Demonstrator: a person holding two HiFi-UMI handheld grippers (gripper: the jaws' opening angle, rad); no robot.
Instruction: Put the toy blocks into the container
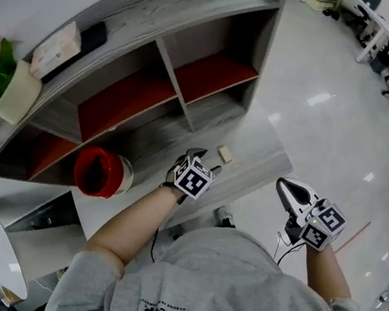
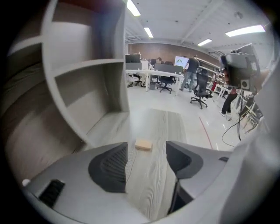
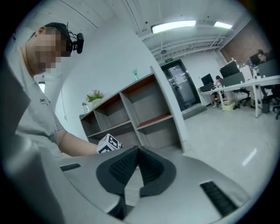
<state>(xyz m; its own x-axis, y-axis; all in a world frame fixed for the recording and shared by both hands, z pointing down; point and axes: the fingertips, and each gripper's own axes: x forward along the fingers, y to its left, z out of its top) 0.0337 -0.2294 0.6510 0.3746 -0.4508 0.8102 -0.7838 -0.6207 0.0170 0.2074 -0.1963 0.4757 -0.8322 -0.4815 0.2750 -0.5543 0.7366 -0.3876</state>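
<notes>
Currently the left gripper (image 2: 146, 158) has its fingers wide apart and empty. The tan block (image 2: 143, 145) lies on the table (image 2: 168, 124) at frame centre, just beyond the fingertips. The right gripper (image 3: 138, 152) has its fingers together, holding nothing. The red container (image 1: 96, 172) stands at centre left of the head view.

Small tan block (image 1: 224, 154) flat on grey tabletop (image 1: 263, 149), red container (image 1: 98, 172) well apart

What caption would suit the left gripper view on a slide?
Open left gripper aimed at a tan block lying on the grey wooden ledge.
</notes>
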